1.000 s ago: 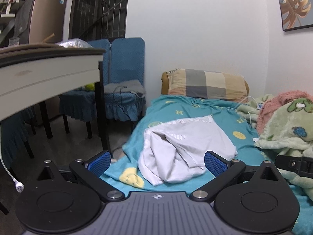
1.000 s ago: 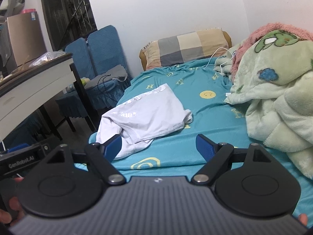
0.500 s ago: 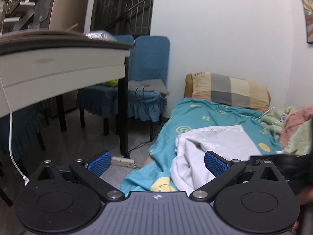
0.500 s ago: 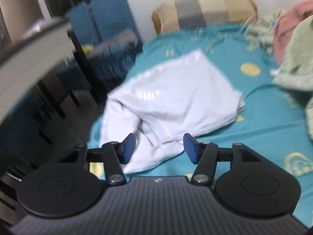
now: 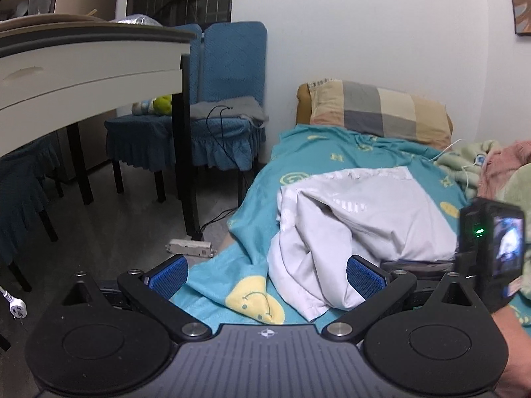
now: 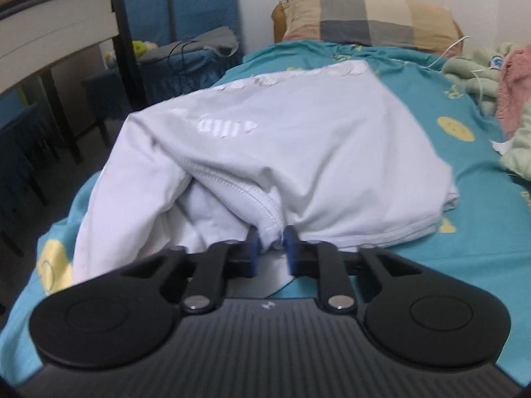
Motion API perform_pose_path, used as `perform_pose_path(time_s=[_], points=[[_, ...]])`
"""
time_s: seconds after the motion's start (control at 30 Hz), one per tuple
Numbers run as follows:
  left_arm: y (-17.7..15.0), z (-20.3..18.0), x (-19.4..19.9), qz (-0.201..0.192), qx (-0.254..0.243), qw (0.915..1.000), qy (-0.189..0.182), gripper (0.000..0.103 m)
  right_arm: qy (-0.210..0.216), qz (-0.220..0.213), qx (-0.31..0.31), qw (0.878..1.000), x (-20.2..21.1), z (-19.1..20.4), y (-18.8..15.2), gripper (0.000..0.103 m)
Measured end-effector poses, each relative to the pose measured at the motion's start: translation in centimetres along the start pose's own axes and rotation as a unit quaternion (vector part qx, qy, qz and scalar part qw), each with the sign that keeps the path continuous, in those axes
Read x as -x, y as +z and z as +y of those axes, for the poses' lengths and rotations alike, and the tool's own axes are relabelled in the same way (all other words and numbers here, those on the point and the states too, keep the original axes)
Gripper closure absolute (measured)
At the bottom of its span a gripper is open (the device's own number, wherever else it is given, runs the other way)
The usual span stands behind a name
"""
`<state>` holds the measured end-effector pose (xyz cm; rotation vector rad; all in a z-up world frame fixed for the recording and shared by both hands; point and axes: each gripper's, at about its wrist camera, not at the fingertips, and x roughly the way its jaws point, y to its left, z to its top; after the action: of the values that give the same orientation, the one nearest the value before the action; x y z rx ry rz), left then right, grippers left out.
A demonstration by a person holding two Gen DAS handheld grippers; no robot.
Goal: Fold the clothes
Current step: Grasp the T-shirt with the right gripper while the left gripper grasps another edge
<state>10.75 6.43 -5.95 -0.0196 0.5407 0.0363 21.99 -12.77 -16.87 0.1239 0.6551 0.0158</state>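
Note:
A crumpled white garment (image 6: 298,139) lies on the teal bed sheet (image 6: 481,212); it also shows in the left wrist view (image 5: 365,219). My right gripper (image 6: 269,243) is shut on a stitched hem fold at the garment's near edge. My left gripper (image 5: 265,273) is open and empty, held at the bed's near left corner, just short of the garment. The right gripper's body and camera (image 5: 491,242) show at the right of the left wrist view.
A checked pillow (image 5: 375,112) lies at the bed's head. Green and pink blankets (image 6: 511,76) are piled on the right. A white table (image 5: 83,66) and blue chairs (image 5: 205,126) stand left of the bed. A power strip (image 5: 190,248) lies on the floor.
My right gripper moved in to the garment's near edge and closed on the hem fold. My left gripper swung left, then back toward the bed, staying open.

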Motion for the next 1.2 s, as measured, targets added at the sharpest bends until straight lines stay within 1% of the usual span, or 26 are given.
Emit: perform_pose_path(time_s=[0.07, 0.2, 0.33, 0.43, 0.5, 0.57, 0.67, 0.73, 0.8, 0.9, 1.0, 1.1, 1.17, 1.2], points=[[-0.1, 0.1, 0.0, -0.003, 0.003, 1.0, 0.004, 0.0, 0.006, -0.015, -0.022, 1.0, 1.2, -0.8, 0.5, 0.087], [0.1, 0.3, 0.5, -0.017, 0.007, 0.9998, -0.003, 0.0, 0.008, -0.066, -0.027, 0.997, 5.9, -1.9, 2.5, 0.088], [0.1, -0.2, 1.8, -0.037, -0.002, 0.9989, -0.029, 0.0, 0.008, -0.099, -0.043, 0.994, 12.0, -3.7, 4.0, 0.088], [-0.2, -0.9, 3.0, -0.048, -0.015, 0.997, -0.06, 0.0, 0.018, -0.116, -0.059, 0.991, 16.8, -5.2, 4.7, 0.088], [-0.5, -1.7, 3.9, -0.057, -0.036, 0.9943, -0.083, 0.0, 0.028, -0.123, -0.069, 0.99, 19.9, -6.3, 4.8, 0.088], [-1.0, -3.0, 4.8, -0.06, -0.068, 0.9899, -0.108, 0.0, 0.036, -0.129, -0.079, 0.988, 22.4, -7.0, 4.7, 0.088], [-2.0, -5.1, 5.8, -0.06, -0.119, 0.9802, -0.146, 0.0, 0.06, -0.133, -0.093, 0.985, 25.4, -8.2, 4.1, 0.088], [-2.8, -6.7, 6.2, -0.061, -0.158, 0.9733, -0.155, 0.001, 0.08, -0.138, -0.108, 0.981, 26.6, -9.1, 3.4, 0.088], [-3.5, -8.2, 6.3, -0.064, -0.19, 0.9675, -0.154, 0.001, 0.107, -0.144, -0.128, 0.975, 27.3, -10.1, 2.8, 0.088], [-4.4, -10.4, 5.2, -0.06, -0.222, 0.9621, -0.147, 0.002, 0.151, -0.156, -0.158, 0.963, 27.7, -11.4, 2.2, 0.088], [-5.5, -12.8, 2.8, -0.066, -0.26, 0.9561, -0.118, 0.005, 0.178, -0.169, -0.159, 0.956, 27.7, -11.9, 2.2, 0.088], [-6.5, -15.3, 0.5, -0.071, -0.298, 0.9479, -0.089, 0.006, 0.211, -0.181, -0.171, 0.945, 27.9, -12.8, 2.0, 0.088], [-7.2, -16.9, -1.1, -0.074, -0.322, 0.9411, -0.069, 0.009, 0.23, -0.187, -0.184, 0.937, 27.9, -13.7, 1.8, 0.088], [-7.6, -17.7, -1.9, -0.076, -0.335, 0.9374, -0.059, 0.013, 0.239, -0.19, -0.193, 0.933, 27.9, -14.2, 1.7, 0.088]])
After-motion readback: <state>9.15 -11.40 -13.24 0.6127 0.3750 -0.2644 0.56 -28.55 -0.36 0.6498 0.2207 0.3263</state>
